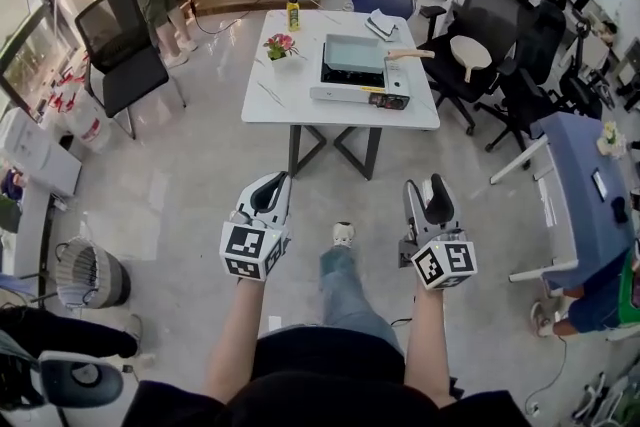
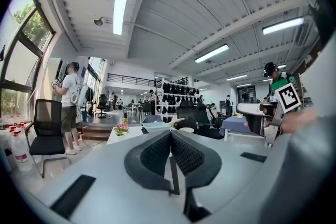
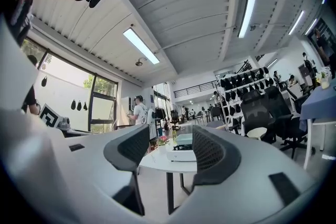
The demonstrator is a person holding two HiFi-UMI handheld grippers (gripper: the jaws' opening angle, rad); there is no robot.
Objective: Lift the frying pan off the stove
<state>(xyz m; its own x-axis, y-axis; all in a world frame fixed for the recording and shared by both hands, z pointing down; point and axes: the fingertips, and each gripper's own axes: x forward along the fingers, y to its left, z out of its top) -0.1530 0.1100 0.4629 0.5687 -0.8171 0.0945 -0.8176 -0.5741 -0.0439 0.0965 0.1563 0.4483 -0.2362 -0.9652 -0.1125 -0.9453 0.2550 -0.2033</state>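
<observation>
Where the table (image 1: 268,97) stands, a rectangular pan (image 1: 355,52) tops the stove (image 1: 345,95).

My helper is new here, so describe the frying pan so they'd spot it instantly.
Find the white table mid-room. On its right half sits a flat stove, and the frying pan rests on top: square, pale grey-green, with a wooden handle pointing right, unlike the flower pot and yellow bottle nearby.
</observation>
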